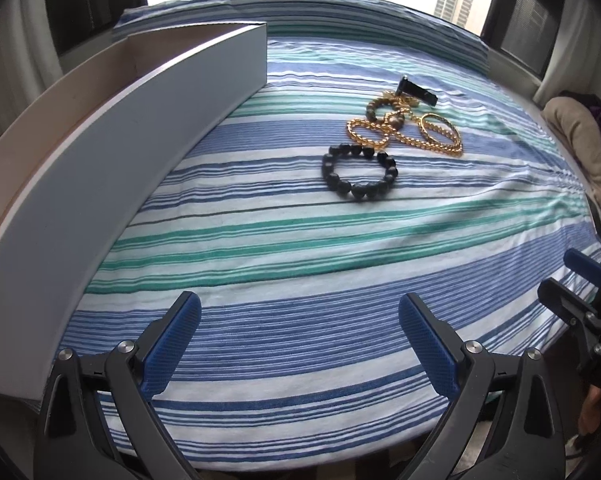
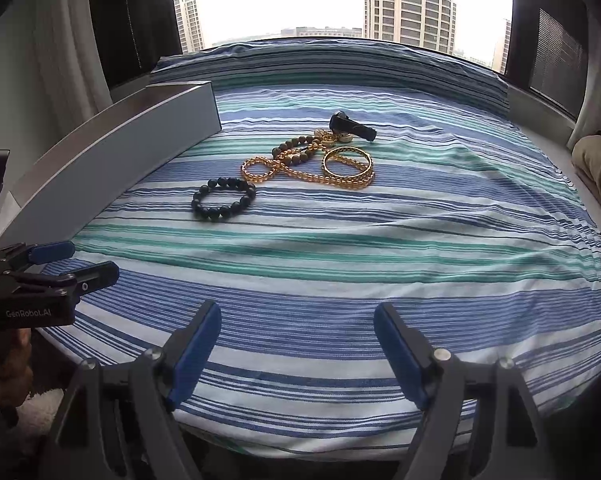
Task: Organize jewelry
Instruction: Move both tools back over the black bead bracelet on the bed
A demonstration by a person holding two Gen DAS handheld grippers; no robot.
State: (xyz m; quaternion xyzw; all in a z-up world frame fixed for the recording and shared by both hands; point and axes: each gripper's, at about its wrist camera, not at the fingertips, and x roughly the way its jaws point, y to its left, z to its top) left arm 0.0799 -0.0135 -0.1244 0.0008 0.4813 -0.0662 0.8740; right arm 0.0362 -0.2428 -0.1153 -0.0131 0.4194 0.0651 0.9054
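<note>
A pile of jewelry lies mid-cloth: a black bead bracelet (image 1: 359,171) (image 2: 223,198) nearest me, a gold chain (image 1: 404,136) (image 2: 300,170), a gold bangle (image 1: 436,124) (image 2: 347,160), a brown bead bracelet (image 2: 294,150) and a black watch (image 1: 416,90) (image 2: 352,126) at the back. A long grey open box (image 1: 140,140) (image 2: 112,152) stands along the left. My left gripper (image 1: 299,340) is open over the near cloth, nothing between its fingers. My right gripper (image 2: 297,344) is open too, well short of the jewelry. Each gripper shows in the other's view, left gripper (image 2: 80,264) and right gripper (image 1: 572,276).
The blue, green and white striped cloth (image 1: 300,240) (image 2: 340,260) covers a table by a window with towers outside. Curtains hang at both sides. A beige cushion (image 1: 580,132) (image 2: 596,168) lies at the right edge. A hand (image 2: 4,368) holds the left gripper.
</note>
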